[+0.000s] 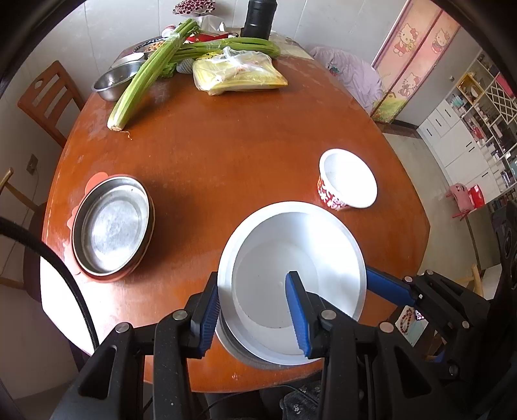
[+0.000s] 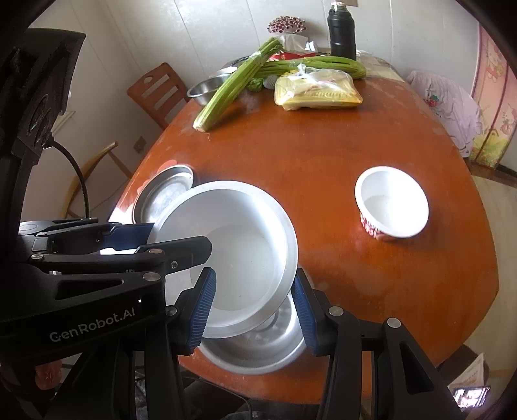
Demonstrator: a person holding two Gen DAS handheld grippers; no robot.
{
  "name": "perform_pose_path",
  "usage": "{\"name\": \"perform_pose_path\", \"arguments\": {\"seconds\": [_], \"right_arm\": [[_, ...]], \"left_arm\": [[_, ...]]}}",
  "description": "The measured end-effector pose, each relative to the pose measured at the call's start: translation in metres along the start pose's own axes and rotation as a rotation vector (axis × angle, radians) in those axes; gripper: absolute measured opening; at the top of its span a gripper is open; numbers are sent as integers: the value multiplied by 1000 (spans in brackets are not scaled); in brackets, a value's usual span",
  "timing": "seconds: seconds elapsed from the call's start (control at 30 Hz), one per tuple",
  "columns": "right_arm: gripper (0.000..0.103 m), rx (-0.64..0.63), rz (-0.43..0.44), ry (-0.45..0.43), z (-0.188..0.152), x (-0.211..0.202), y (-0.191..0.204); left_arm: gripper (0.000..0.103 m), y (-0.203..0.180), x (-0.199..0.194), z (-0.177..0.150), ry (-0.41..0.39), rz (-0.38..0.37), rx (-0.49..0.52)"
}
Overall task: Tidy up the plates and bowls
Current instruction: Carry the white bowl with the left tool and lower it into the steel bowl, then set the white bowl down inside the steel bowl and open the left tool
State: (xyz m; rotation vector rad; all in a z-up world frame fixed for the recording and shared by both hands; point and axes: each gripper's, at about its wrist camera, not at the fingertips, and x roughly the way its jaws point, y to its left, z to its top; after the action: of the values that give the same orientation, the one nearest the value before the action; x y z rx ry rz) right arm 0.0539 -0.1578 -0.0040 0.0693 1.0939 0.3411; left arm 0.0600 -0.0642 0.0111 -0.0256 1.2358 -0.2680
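A wide pale metal basin (image 1: 290, 245) hangs tilted just above the table's near edge, held from both sides. My left gripper (image 1: 253, 284) is shut on its near-left wall, one pad inside and one outside. My right gripper (image 2: 255, 281) is shut on the near wall, its left pad inside the basin (image 2: 239, 245). The right gripper's blue finger (image 1: 387, 286) shows at the rim in the left wrist view. A second metal bowl (image 2: 258, 349) sits on the table right under the basin. Shallow steel pans (image 1: 111, 226) are stacked at the left. A small white bowl with a red pattern (image 1: 347, 182) stands at the right.
At the far end of the round brown table (image 1: 245, 155) lie celery stalks (image 1: 145, 77), a plastic bag of food (image 1: 239, 72), a steel bowl (image 1: 113, 82) and a black flask (image 1: 258, 19). Wooden chairs (image 1: 48, 97) stand at the left.
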Motion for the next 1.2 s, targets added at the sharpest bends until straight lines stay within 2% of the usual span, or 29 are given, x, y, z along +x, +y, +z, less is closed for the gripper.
{"name": "perform_pose_path", "arguments": {"seconds": [0.37, 1.2], "right_arm": [[50, 5, -17, 0, -17, -5, 4], [50, 4, -62, 116, -46, 22, -3]], "left_arm": [[39, -4, 5, -16, 23, -5, 18], [39, -11, 45, -39, 116, -8, 29]]}}
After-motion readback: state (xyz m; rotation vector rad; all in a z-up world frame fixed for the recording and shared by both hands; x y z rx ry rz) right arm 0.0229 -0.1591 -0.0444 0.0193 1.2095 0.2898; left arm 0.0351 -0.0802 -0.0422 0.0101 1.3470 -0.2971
